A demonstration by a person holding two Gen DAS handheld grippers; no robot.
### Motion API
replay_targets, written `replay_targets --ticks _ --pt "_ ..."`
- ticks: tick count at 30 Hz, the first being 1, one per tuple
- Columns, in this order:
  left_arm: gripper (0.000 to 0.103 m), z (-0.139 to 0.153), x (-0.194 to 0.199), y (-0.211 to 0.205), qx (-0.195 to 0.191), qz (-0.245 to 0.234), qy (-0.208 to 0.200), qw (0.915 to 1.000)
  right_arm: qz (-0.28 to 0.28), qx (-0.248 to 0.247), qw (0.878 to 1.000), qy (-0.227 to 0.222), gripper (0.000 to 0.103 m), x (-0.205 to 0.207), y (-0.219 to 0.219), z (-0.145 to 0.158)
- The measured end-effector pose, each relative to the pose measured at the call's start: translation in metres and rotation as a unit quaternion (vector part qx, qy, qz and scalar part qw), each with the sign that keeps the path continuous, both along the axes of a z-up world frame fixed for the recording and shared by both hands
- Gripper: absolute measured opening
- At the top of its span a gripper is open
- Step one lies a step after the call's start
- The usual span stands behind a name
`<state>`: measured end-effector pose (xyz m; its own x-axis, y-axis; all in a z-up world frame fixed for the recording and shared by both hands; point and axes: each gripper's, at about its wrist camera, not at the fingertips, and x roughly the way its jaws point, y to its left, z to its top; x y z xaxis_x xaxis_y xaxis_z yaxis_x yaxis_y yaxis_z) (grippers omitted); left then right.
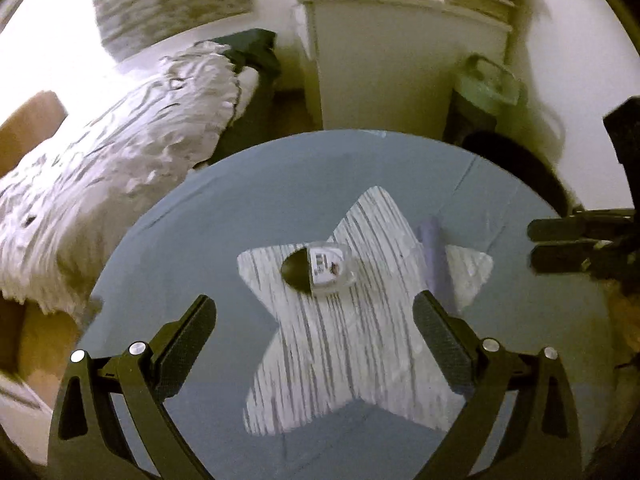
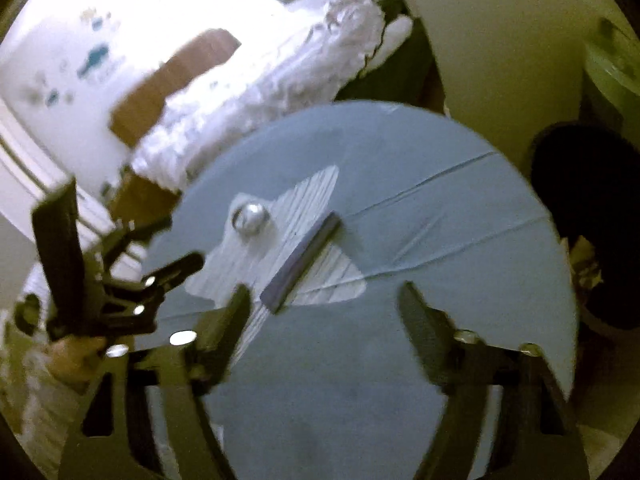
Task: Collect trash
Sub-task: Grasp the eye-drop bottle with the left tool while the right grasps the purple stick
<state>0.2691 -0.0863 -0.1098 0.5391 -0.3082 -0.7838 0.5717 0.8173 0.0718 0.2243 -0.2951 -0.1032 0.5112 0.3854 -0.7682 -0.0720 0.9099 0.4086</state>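
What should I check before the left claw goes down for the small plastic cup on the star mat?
1. Left claw open: ok.
2. Left claw empty: ok.
3. Plastic cup lined up between the fingers, ahead: ok.
4. Cup lying on its side on the star mat: ok.
5. Purple stick clear of the cup: ok.
6. Right claw open, out of the way: ok.

My right gripper [image 2: 324,304] hangs spread wide over the round blue table [image 2: 460,248], purple stick [image 2: 302,258] lying on the star mat [image 2: 280,216] just ahead.
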Motion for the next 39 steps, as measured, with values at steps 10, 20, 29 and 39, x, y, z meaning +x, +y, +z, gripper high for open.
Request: replay_targets --ticks 10,20,29,39 --pt "0.080 -0.034 0.036 -0.013 0.026 -0.011 0.017 0.9995 0.009 -0.074 0.996 0.041 0.055 0.037 0.049 -0.029" --pt "0.053 -0.038 0.036 0.006 -0.034 0.043 0.018 0.9984 0.040 -0.205 0.978 -0.012 0.032 0.050 0.079 -0.039" --pt "0.053 -0.020 0.019 0.014 -0.101 0.066 0.032 0.9922 -0.004 -0.021 0.999 -0.033 0.009 0.032 -0.006 -0.031" --pt "0.053 0.023 -0.011 -0.060 -0.150 0.010 0.021 0.9884 -0.094 0.050 0.990 -0.097 0.009 -0.010 -0.133 -0.001"
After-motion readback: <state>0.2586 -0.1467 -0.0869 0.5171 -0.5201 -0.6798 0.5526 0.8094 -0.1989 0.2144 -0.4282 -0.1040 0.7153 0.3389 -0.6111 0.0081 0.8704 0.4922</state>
